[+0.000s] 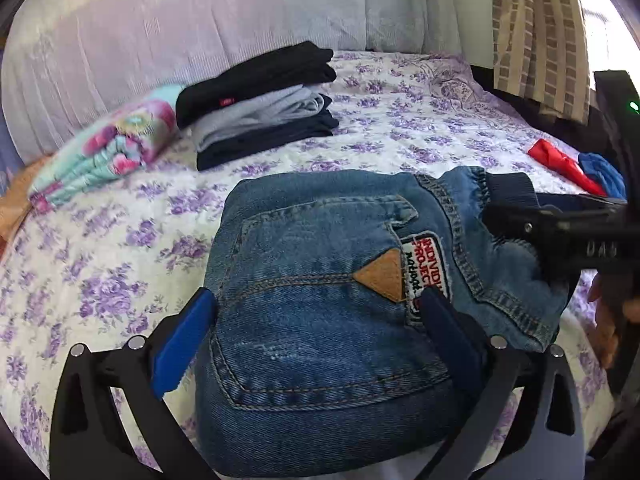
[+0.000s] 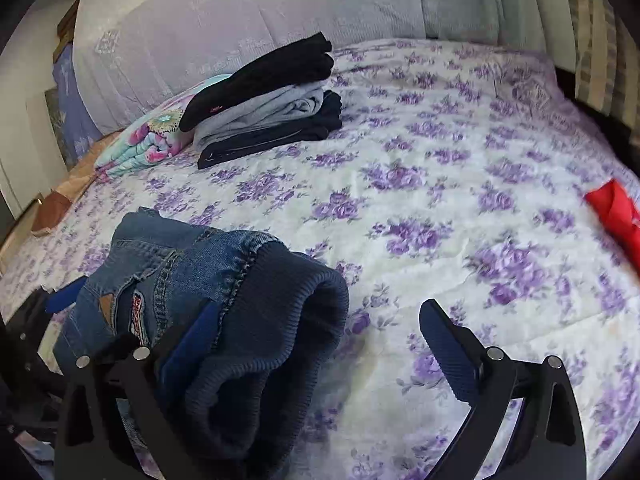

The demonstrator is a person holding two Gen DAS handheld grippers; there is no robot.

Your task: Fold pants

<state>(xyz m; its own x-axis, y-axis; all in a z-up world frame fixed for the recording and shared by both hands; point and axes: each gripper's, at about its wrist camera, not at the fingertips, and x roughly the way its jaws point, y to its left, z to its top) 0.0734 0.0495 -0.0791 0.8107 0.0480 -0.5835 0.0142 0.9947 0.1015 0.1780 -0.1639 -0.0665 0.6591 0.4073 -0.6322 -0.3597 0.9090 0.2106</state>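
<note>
Small blue jeans (image 1: 320, 320) lie folded in a bundle on the floral bed cover (image 1: 100, 272), back pocket and patch facing up. My left gripper (image 1: 318, 296) stands wide open around the bundle, one blue pad (image 1: 184, 344) at its left edge, the other finger resting over the denim. The right gripper (image 2: 320, 308) is open too. The jeans' navy ribbed waistband (image 2: 280, 340) bulges between its fingers, close against the left finger. In the left wrist view the right gripper (image 1: 500, 212) reaches in from the right at the waistband.
A stack of folded black, grey and navy clothes (image 1: 260, 100) sits at the back, beside a folded floral cloth (image 1: 108, 152). Red (image 1: 560, 160) and blue (image 1: 604, 176) garments lie at the right edge. A person's hand (image 1: 608, 320) holds the right tool. A curtain (image 1: 536, 32) hangs behind.
</note>
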